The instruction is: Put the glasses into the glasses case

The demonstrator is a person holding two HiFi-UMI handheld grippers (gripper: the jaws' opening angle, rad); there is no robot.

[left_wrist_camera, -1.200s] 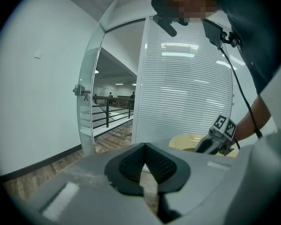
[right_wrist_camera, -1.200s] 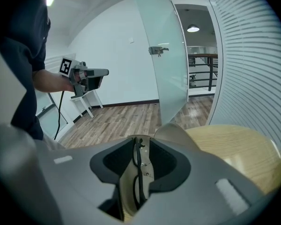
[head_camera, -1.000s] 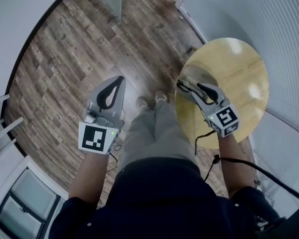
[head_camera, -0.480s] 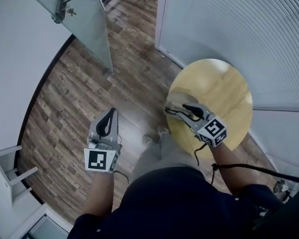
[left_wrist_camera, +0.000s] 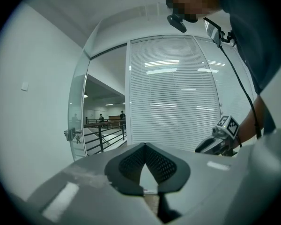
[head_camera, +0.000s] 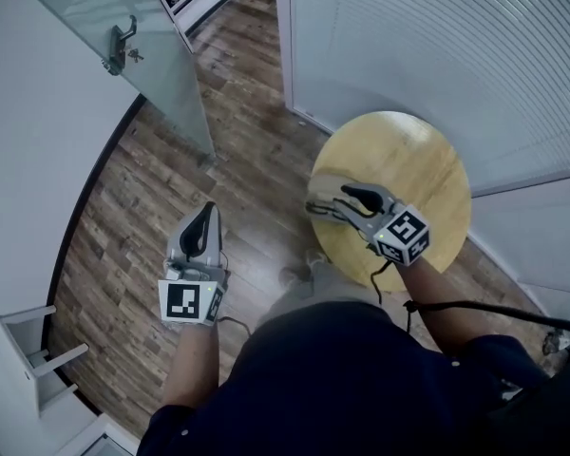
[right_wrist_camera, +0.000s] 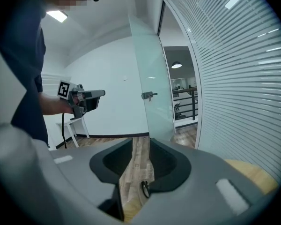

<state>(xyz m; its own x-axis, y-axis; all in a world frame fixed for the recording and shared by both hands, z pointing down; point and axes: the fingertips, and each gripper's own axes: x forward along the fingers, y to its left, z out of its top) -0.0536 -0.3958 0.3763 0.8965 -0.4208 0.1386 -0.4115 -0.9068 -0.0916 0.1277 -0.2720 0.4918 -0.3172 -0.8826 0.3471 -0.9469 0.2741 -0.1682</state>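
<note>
Door handle (head_camera: 121, 47) come into view; right tool (head_camera: 325, 202) spread over table (head_camera: 427, 160); left tool (head_camera: 207, 213) pressed together

— Where does the head view sit?
— High above, looking steeply down on the left gripper (head_camera: 207, 212), the right gripper (head_camera: 331, 200), the round wooden table (head_camera: 427, 160) and the plank floor (head_camera: 152, 188).
— And the gripper views?
— Each sits low, close behind its own jaws. The left one faces the slatted blind wall (left_wrist_camera: 173, 97) and catches the right gripper; the right one looks across at the left gripper.
— Common to all three?
— The door handle (head_camera: 119, 47) and that wall.
</note>
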